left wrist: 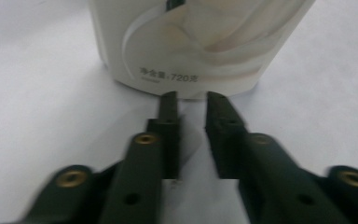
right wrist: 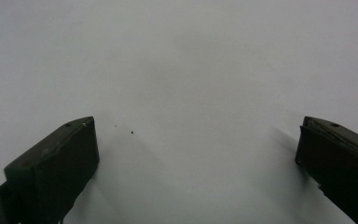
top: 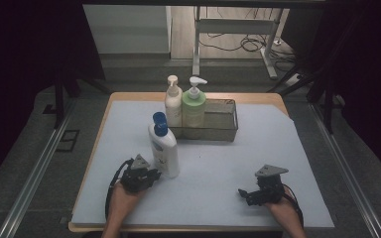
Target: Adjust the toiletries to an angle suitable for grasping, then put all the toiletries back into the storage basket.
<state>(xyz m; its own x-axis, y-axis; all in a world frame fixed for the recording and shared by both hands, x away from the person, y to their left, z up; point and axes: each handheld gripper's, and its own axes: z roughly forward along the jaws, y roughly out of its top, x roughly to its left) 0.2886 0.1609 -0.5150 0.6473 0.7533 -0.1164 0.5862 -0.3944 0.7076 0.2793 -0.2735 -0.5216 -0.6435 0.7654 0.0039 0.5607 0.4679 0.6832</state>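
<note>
1. While two pump bottles already stand in the wire-mesh metal basket (top: 226, 130) at the back of the table, a cream one with a beige pump (top: 173, 101) and a pale green one with a white pump (top: 194, 104), the tall white plastic bottle with the blue cap (top: 162, 147) is still outside it, upright on the white table cover (top: 213, 173) just in front of the basket's left end.
2. Judging by that layout, the work is partly done: two bottles are stowed, one is left, and the right part of the basket is free.
3. At the base of the white bottle sits the left gripper (left wrist: 190, 100). Its jaws stand only a narrow gap apart, tips just short of the bottle's lower edge, gripping nothing; that gap looks too small for the bottle's body.
4. Well to the right, the right gripper (top: 245, 194) rests low over the cover, jaws spread wide and empty.
5. Remaining, as I judge it: widen the left jaws, grasp the bottle, lift it into the basket.
</note>
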